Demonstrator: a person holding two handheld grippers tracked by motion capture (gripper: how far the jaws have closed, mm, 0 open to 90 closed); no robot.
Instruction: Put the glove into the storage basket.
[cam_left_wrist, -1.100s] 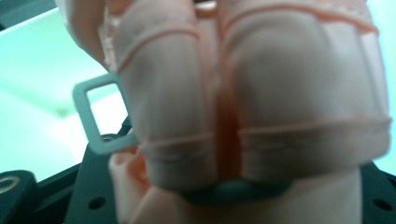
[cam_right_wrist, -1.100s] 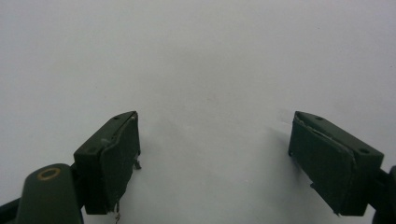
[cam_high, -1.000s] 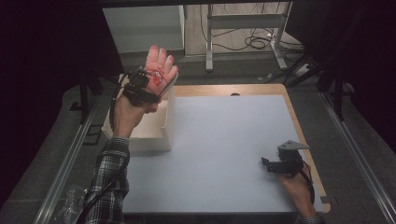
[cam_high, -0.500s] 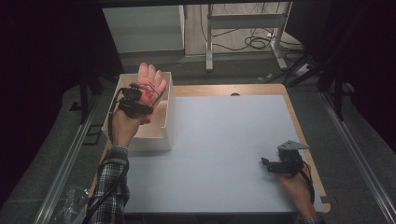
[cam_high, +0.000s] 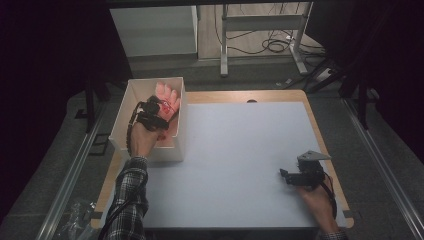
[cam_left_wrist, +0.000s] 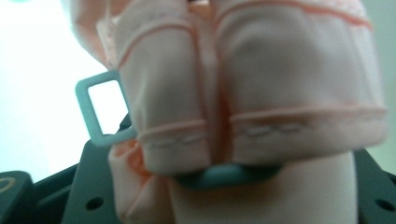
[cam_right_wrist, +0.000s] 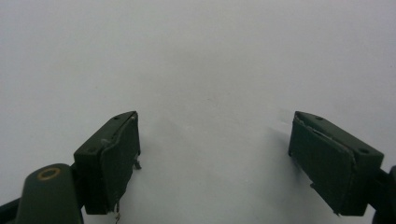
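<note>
A pale pink fabric item (cam_high: 168, 96) with stitched hems, a grey-green square buckle (cam_left_wrist: 103, 113) and a grey-green ring hangs inside the white open-top box (cam_high: 179, 136) at the table's left. My left gripper (cam_high: 161, 108) is shut on it, and in the left gripper view the pink fabric item (cam_left_wrist: 261, 70) bulges up close between the dark jaws. At the table's front right my right gripper (cam_high: 284, 175) rests low over the white mat (cam_high: 240, 145). Its jaws stand open and apart with nothing between them, as the right gripper (cam_right_wrist: 215, 158) view shows.
The box stands against the left edge of the wooden table (cam_high: 320, 125). Crumpled clear plastic (cam_high: 75, 220) lies on the floor at the front left. Metal table legs (cam_high: 224, 40) and cables (cam_high: 275, 45) are beyond the far edge.
My left hand has come down with the pink item from above the box into it. The right hand and gripper have kept still.
</note>
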